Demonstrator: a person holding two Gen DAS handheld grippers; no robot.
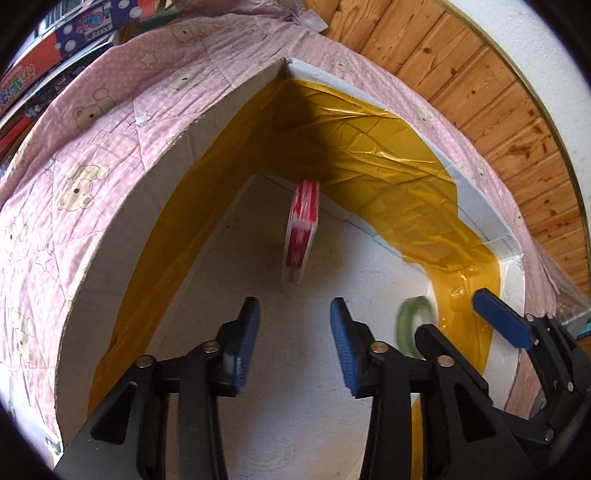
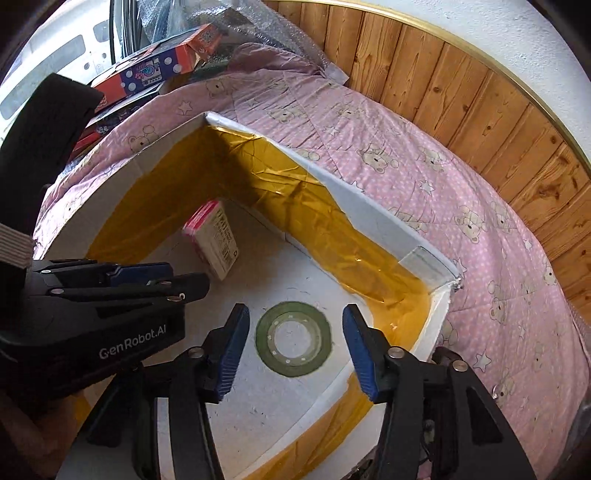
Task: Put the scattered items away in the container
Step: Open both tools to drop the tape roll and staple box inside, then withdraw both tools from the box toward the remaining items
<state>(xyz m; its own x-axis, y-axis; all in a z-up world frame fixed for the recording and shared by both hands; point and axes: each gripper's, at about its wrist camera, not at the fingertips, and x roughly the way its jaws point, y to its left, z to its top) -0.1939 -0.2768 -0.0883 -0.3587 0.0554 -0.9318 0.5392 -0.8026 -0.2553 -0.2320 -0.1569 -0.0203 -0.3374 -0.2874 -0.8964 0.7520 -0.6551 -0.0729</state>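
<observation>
A white container (image 1: 207,122) lined with yellow tape sits on a pink quilt. Inside it a small red-and-white box (image 1: 299,229) stands tilted on edge, blurred, just beyond my left gripper (image 1: 295,314), which is open with nothing between its pads. In the right wrist view the same box (image 2: 214,243) leans near the container's (image 2: 369,210) far corner, beside the left gripper (image 2: 184,278). My right gripper (image 2: 295,332) is open over the container. A green tape roll (image 2: 293,338) shows below, between its fingers, touching neither pad. From the left wrist the roll (image 1: 412,321) looks blurred beside the right gripper (image 1: 450,314).
The pink bear-print quilt (image 2: 461,221) surrounds the container. A wood-panelled wall (image 2: 480,110) runs along the far and right sides. Colourful cartons (image 2: 155,70) and bubble wrap (image 2: 258,33) are piled at the far left. A dark sleeve (image 2: 44,122) rises behind the left gripper.
</observation>
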